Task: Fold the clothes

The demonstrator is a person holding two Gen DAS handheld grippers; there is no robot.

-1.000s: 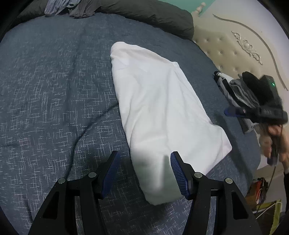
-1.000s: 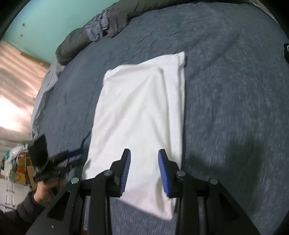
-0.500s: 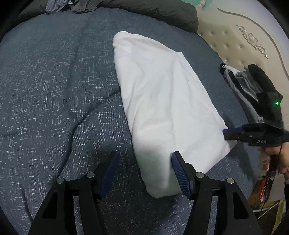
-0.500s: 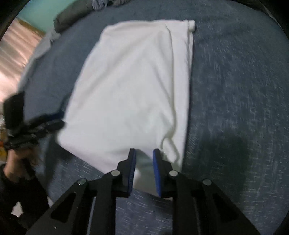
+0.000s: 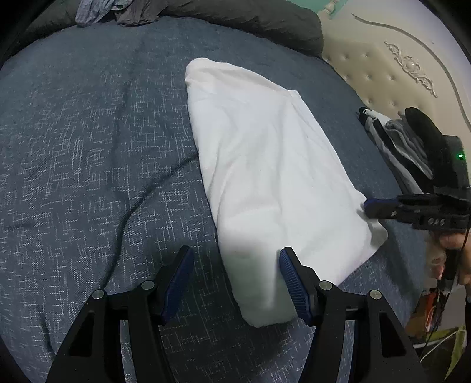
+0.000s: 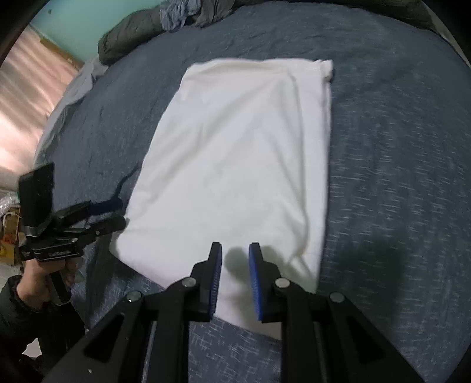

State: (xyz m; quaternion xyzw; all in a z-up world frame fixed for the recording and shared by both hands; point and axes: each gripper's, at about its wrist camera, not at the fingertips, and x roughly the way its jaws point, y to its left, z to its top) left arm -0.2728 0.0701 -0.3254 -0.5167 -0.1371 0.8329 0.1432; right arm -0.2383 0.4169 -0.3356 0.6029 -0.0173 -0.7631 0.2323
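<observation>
A white folded cloth lies flat on the blue bedspread. In the left wrist view my left gripper is open, and the cloth's near corner lies between its fingers without touching the pads. The right gripper reaches the cloth's right corner from the side. In the right wrist view the cloth stretches away from my right gripper. Its jaws stand a narrow gap apart over the near edge, with flat cloth showing between them. The left gripper sits at the cloth's left corner.
A stack of folded dark and striped clothes sits at the bed's right, by the padded headboard. A dark grey duvet and crumpled clothes lie along the far edge. A hand holds the left gripper's handle.
My right gripper has come down and forward onto the cloth's near edge, and its jaws have narrowed. The left gripper has stayed where it was, still open.
</observation>
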